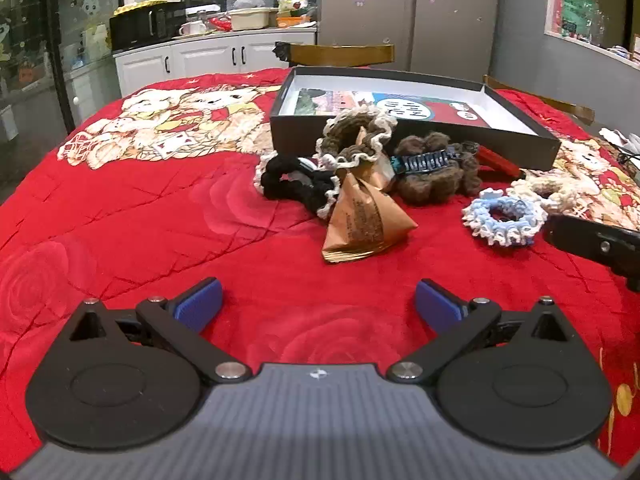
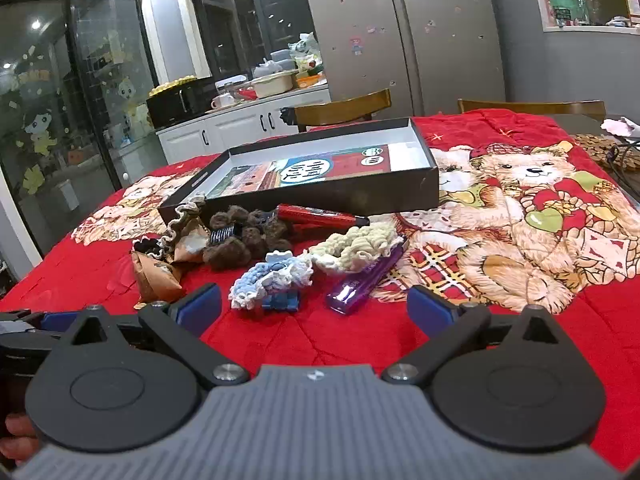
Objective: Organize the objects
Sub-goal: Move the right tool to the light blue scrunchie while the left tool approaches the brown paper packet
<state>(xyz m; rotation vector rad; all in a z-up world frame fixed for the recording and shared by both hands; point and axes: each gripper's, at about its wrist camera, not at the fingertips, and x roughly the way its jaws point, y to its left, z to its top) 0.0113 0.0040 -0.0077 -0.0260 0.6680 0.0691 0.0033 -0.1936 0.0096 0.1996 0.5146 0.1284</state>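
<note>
A black open box (image 1: 400, 136) (image 2: 320, 196) lies on the red bear-print cloth. In front of it lies a pile: black scrunchie (image 1: 292, 184), brown-white scrunchie (image 1: 356, 136), brown furry clip (image 1: 436, 168) (image 2: 244, 236), tan paper packet (image 1: 360, 224) (image 2: 154, 276), red tube (image 2: 320, 214), blue-white scrunchie (image 1: 504, 220) (image 2: 272, 280), cream scrunchie (image 2: 356, 246), purple lighter (image 2: 366, 280). My left gripper (image 1: 318, 304) is open and empty, short of the packet. My right gripper (image 2: 314, 306) is open and empty, just short of the blue scrunchie and lighter.
Wooden chairs (image 1: 340, 54) (image 2: 532, 106) stand at the table's far side. A white cabinet with a microwave (image 1: 148, 26) and dishes is behind, beside a grey fridge (image 2: 400, 32). A woven mat (image 2: 600, 148) lies at the far right.
</note>
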